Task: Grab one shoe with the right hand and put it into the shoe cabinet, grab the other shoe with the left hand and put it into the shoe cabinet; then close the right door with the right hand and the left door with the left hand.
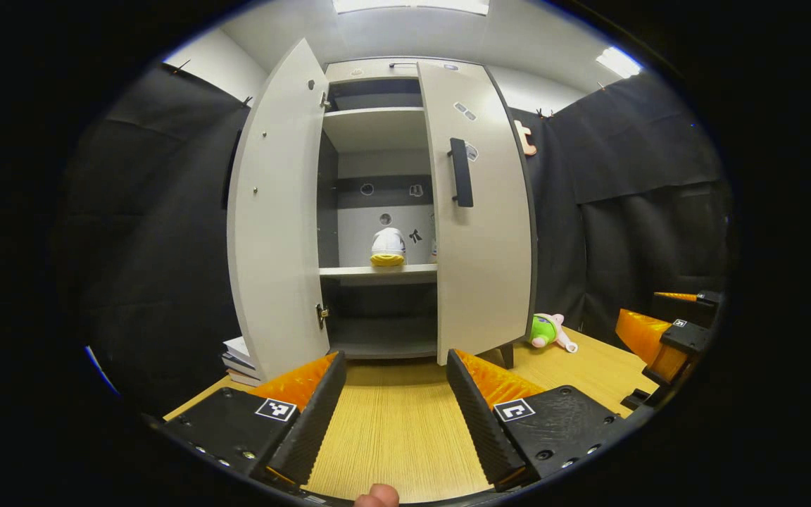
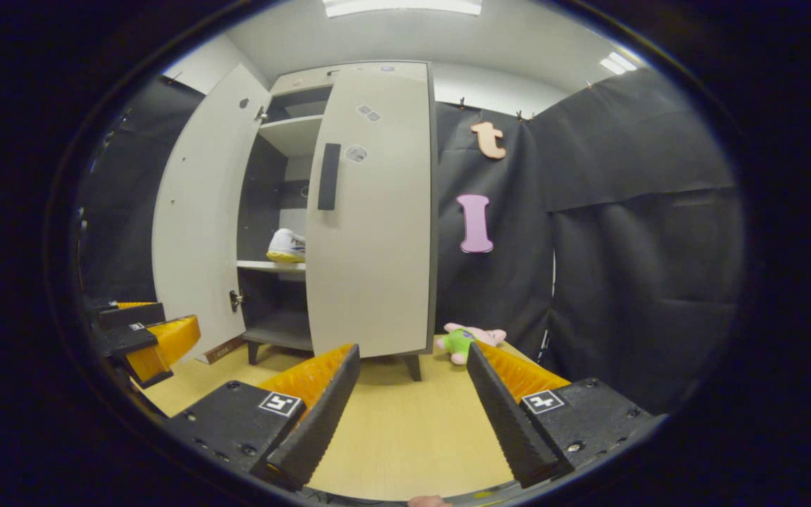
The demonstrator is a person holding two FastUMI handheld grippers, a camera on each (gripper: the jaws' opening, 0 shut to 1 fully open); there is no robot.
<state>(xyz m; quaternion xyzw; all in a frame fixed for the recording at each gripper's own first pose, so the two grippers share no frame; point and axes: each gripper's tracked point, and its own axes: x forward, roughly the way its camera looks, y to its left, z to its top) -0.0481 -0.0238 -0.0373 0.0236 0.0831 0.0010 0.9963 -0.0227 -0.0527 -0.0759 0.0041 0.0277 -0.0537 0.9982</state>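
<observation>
Both grippers are released and grasp nothing. Left gripper (image 1: 395, 415) has its two fingers spread wide over the bare wooden table (image 1: 391, 429), and it faces the cabinet (image 1: 377, 211) from the front. Right gripper (image 2: 412, 415) is also spread apart above the same table, with only the tabletop between the fingers; it looks at the cabinet more from the right side. It can be seen too at the right edge of the left gripper view, low above the table, near the plush toy (image 1: 550, 331).

Inside the cabinet a shoe (image 1: 387, 248), white with a yellow sole, stands on the middle shelf (image 1: 377, 273). Just right of it a small part of a second shoe (image 1: 434, 248) seems to show at the edge of the right door, but it is too hidden to tell for sure. From the right gripper view the first shoe is seen from its side on the same shelf.

Right door (image 1: 479, 211) is closed or almost closed; I cannot tell if it touches the frame. Its dark handle (image 1: 460, 172) is upright near the inner edge. Left door (image 1: 275, 218) stands wide open, swung outward to the left.

Some books (image 1: 240, 359) lie stacked on the table just beside the bottom of the left door
</observation>
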